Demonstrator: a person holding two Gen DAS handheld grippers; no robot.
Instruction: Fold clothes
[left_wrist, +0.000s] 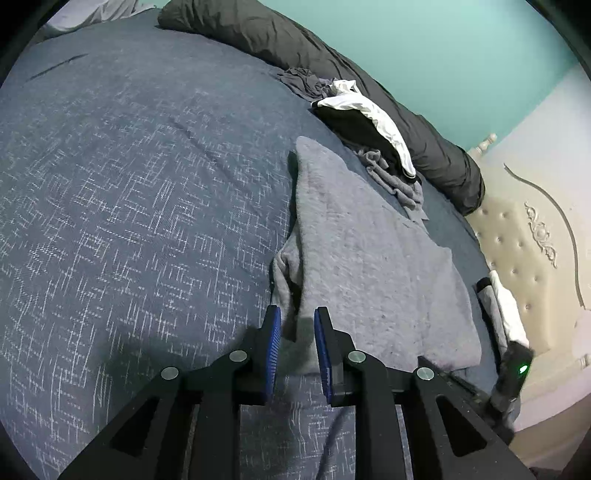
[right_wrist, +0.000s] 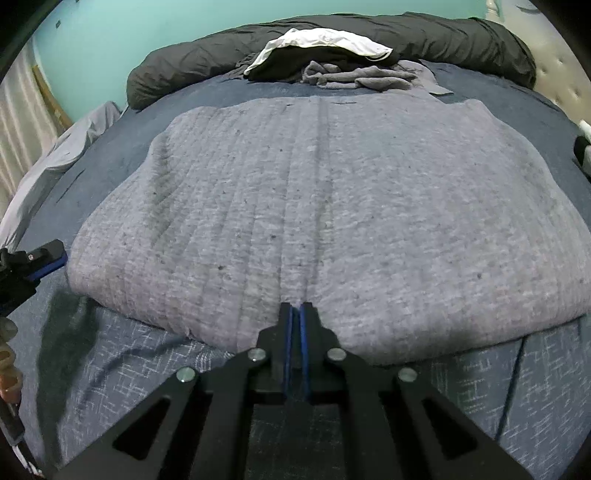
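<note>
Meanwhile, the right gripper (right_wrist: 296, 308) pinches the near hem of the grey garment (right_wrist: 314, 206) on the bed (left_wrist: 129, 184); the left gripper (left_wrist: 297, 317) stands spread, the corner loose between its fingers. Lifting one-sided could skew the fold.

Home bedroom: bed under blue patterned cover (left_wrist: 129, 221), tufted headboard (left_wrist: 517, 258) at three o'clock, teal wall (left_wrist: 443, 55) at twelve.
</note>
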